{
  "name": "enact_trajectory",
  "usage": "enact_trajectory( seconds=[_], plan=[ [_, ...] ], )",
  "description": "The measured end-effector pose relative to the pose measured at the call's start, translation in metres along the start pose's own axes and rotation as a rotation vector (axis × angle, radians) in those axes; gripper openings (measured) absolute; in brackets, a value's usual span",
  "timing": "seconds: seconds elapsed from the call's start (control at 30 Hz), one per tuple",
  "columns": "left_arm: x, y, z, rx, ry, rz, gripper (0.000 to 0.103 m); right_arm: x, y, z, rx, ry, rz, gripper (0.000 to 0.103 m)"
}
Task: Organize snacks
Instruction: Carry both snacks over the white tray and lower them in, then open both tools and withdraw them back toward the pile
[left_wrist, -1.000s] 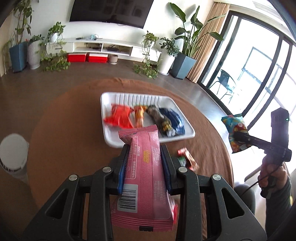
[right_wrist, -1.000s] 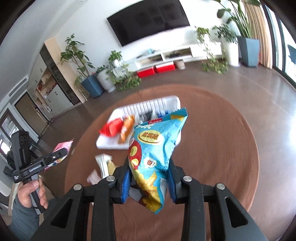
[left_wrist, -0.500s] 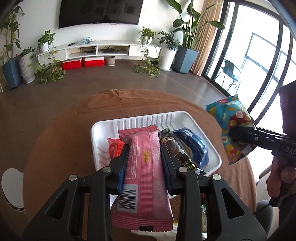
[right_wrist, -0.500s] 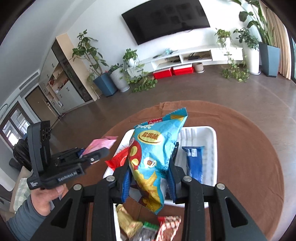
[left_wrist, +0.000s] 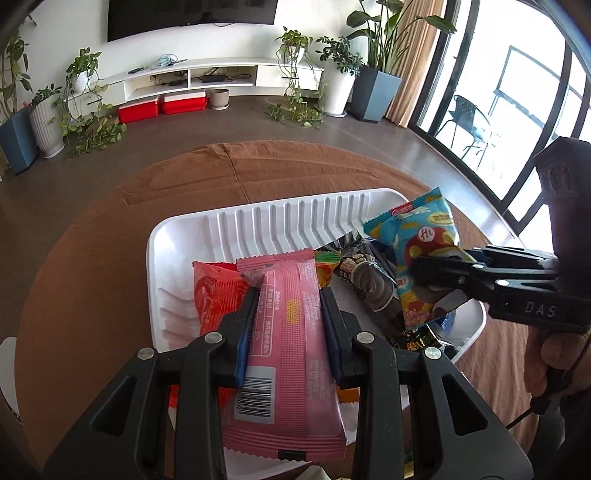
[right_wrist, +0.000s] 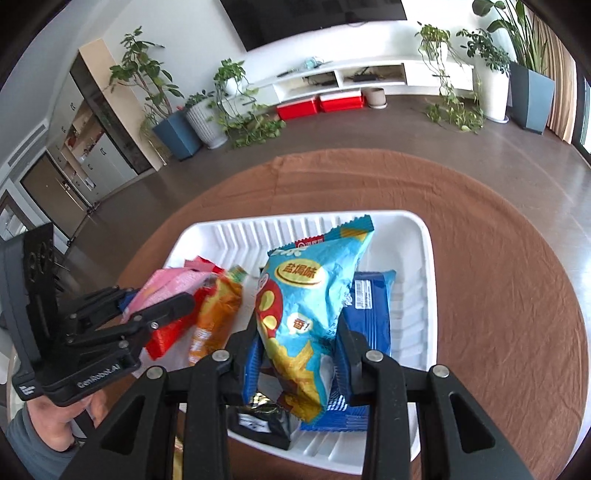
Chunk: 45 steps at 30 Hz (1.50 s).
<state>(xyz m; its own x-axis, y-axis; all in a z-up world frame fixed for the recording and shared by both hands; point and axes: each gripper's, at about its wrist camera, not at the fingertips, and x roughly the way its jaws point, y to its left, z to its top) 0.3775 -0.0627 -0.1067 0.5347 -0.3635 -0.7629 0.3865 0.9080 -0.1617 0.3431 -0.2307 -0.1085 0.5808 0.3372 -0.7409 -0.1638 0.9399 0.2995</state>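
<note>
Two grippers hang over one white tray (right_wrist: 424, 266), and each is closed on a snack packet.

Nearest in the left wrist view, the left gripper (left_wrist: 288, 295) pinches a pink wafer packet (left_wrist: 291, 347) between its blue pads, its jaws narrow and pressed against the packet's long sides. The packet's barcode end points back toward the camera and its crimped far end reaches out over the tray's near left part, above a red packet (left_wrist: 212, 291) that lies in the tray.

In the right wrist view, the right gripper (right_wrist: 299, 325) grips a light blue chip bag (right_wrist: 306, 295) at its lower half; the bag stands upright above the tray's near middle, its top edge toward the tray's far wall. The person's hand (left_wrist: 550, 354) holds this gripper's handle at the tray's right side.

Inside the tray, under and beside the chip bag, lie a dark blue packet (right_wrist: 369, 306) toward the tray's right wall, a black packet (right_wrist: 262, 421) at the tray's near rim, and an orange packet (right_wrist: 214, 314) left of the middle. A dark packet with round biscuits pictured on it (left_wrist: 365, 280) lies in the tray's middle, partly under the chip bag. The tray's ribbed far wall and far floor show bare.

The tray sits on a round table under a brown tablecloth (right_wrist: 498, 229). Beyond the table's far edge, across a dark floor, stand a low white TV cabinet (left_wrist: 207, 74), two red boxes (left_wrist: 162, 107) at its foot, and potted plants (left_wrist: 332, 70) along the wall.
</note>
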Motion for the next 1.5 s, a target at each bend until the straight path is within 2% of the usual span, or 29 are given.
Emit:
enact_trajectory(
  seconds=[0.37, 0.63, 0.87, 0.93, 1.0, 1.2, 1.33, 1.5],
  plan=[
    [0.030, -0.003, -0.001, 0.016, 0.036, 0.003, 0.030, 0.011, -0.011, -0.006, 0.036, 0.001, 0.033, 0.036],
    [0.043, -0.004, 0.001, 0.017, 0.052, -0.013, 0.030, 0.013, -0.009, -0.012, 0.017, -0.004, 0.024, 0.037],
    [0.039, -0.004, 0.005, 0.005, 0.045, -0.008, 0.032, 0.006, 0.001, -0.007, -0.012, 0.012, -0.015, 0.047],
    [0.037, -0.006, 0.005, 0.012, 0.039, -0.012, 0.038, 0.003, 0.005, -0.007, -0.027, 0.005, -0.016, 0.051],
    [0.030, -0.008, 0.003, 0.018, 0.024, -0.009, 0.052, -0.001, 0.007, -0.007, -0.030, -0.007, -0.013, 0.055],
    [-0.002, -0.009, 0.002, 0.001, -0.024, 0.000, 0.065, -0.021, 0.008, -0.007, -0.037, -0.038, -0.021, 0.062],
    [-0.039, -0.010, -0.009, -0.017, -0.069, -0.003, 0.082, -0.045, 0.002, -0.016, 0.000, -0.075, -0.002, 0.081],
    [-0.087, -0.011, -0.037, -0.040, -0.118, -0.004, 0.100, -0.077, -0.005, -0.041, 0.060, -0.114, 0.042, 0.084]
  ],
)
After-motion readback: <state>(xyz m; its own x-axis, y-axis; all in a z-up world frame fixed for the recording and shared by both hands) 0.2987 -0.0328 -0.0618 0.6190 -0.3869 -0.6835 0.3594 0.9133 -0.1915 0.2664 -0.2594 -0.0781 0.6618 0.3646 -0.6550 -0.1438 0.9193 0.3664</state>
